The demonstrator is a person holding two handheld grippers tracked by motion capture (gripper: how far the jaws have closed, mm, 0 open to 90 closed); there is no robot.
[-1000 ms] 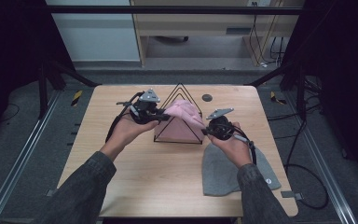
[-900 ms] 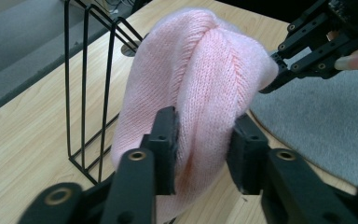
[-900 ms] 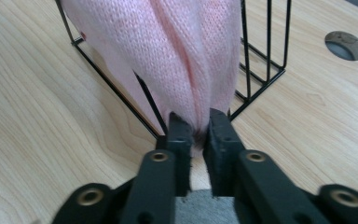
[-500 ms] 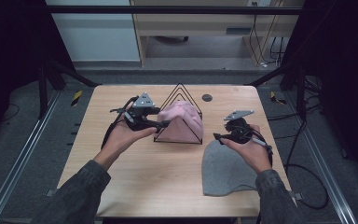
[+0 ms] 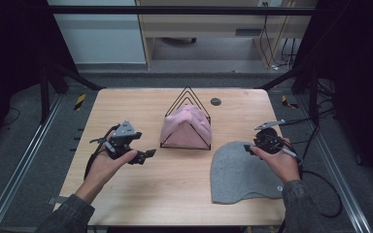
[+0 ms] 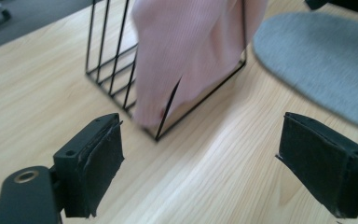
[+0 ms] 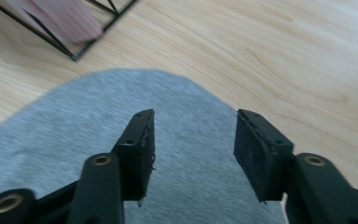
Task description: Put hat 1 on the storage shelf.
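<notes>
High view: a light wooden bench (image 5: 175,194) is seen from above, with a black wire rack (image 5: 186,120) of triangular outline standing near its middle, taken here as landmark. A pink knitted cloth (image 5: 185,127) is draped over and inside the rack, filling most of its frame. A small dark round disc (image 5: 215,101) is set in the bench top just beyond the rack, toward the far edge. A grey beanie (image 5: 241,172) is laid flat on the bench on the near right of the rack, apart from it. The left gripper (image 5: 145,155) is held on the near left of the rack, its jaws spread and pointed toward the rack, nothing between them. The right gripper (image 5: 249,148) is held to the right of the rack, over the far edge of the beanie; its jaw state cannot be told here. Left gripper view: both black jaws are seen wide apart and released above bare wood, with the rack's near corner and the hanging pink cloth just ahead and the grey beanie farther off to the right. Right gripper view: the jaws are seen parted and released directly over the beanie, nothing gripped; a corner of the rack with pink cloth is shown at upper left.
</notes>
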